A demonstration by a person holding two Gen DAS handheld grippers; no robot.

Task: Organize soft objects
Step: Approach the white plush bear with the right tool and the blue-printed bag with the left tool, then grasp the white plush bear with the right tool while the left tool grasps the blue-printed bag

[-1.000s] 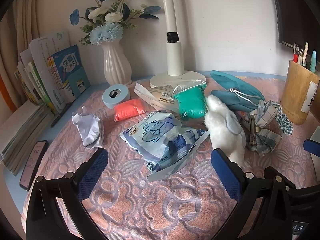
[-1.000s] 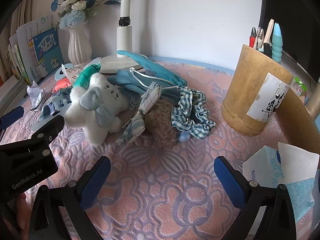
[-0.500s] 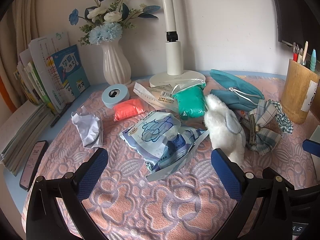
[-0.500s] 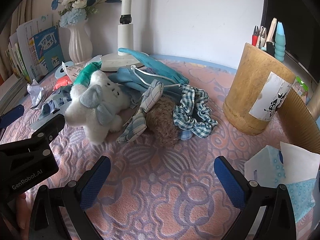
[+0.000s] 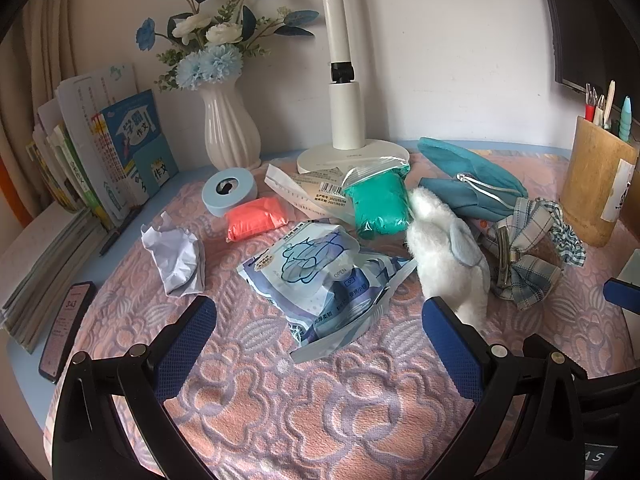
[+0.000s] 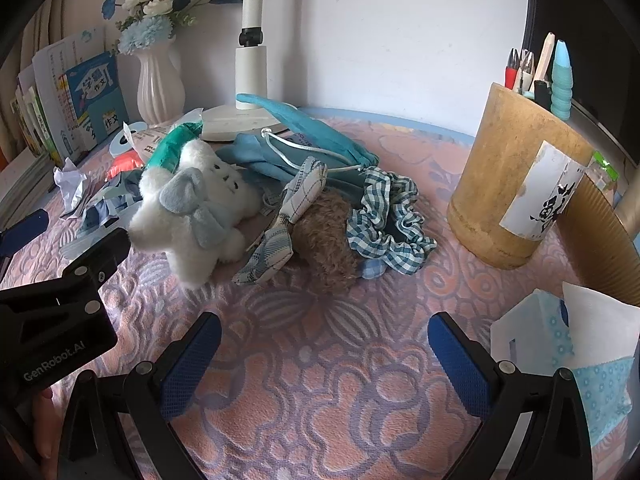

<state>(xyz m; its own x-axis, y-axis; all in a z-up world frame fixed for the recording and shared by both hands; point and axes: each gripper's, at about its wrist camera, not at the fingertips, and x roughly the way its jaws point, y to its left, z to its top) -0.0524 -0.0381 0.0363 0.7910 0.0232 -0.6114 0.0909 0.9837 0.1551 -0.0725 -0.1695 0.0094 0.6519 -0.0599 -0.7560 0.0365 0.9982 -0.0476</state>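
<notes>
A white plush toy (image 6: pixel 196 212) with blue ears lies on the pink patterned cloth; it shows too in the left wrist view as the white plush toy (image 5: pixel 448 256). Beside it lie a plaid bow (image 6: pixel 288 224), a brown fuzzy toy (image 6: pixel 324 236), a checked scrunchie (image 6: pixel 388 220) and a teal drawstring bag (image 6: pixel 296 140). My right gripper (image 6: pixel 324 360) hangs open short of this pile, nothing between its fingers. My left gripper (image 5: pixel 320 344) is open just before a blue wipes packet (image 5: pixel 324 276). Teal putty in a bag (image 5: pixel 378 204) and orange putty (image 5: pixel 256 222) lie further back.
A bamboo pen holder (image 6: pixel 516 176) stands at the right, a tissue pack (image 6: pixel 576 352) near it. The lamp base (image 5: pixel 352 156), white vase (image 5: pixel 230 132), tape roll (image 5: pixel 229 191), crumpled paper (image 5: pixel 176 256), books (image 5: pixel 100 152) and a phone (image 5: pixel 66 328) line the back and left.
My right gripper has edged slightly forward and left towards the pile of soft things. The left gripper has barely moved; both stay open.
</notes>
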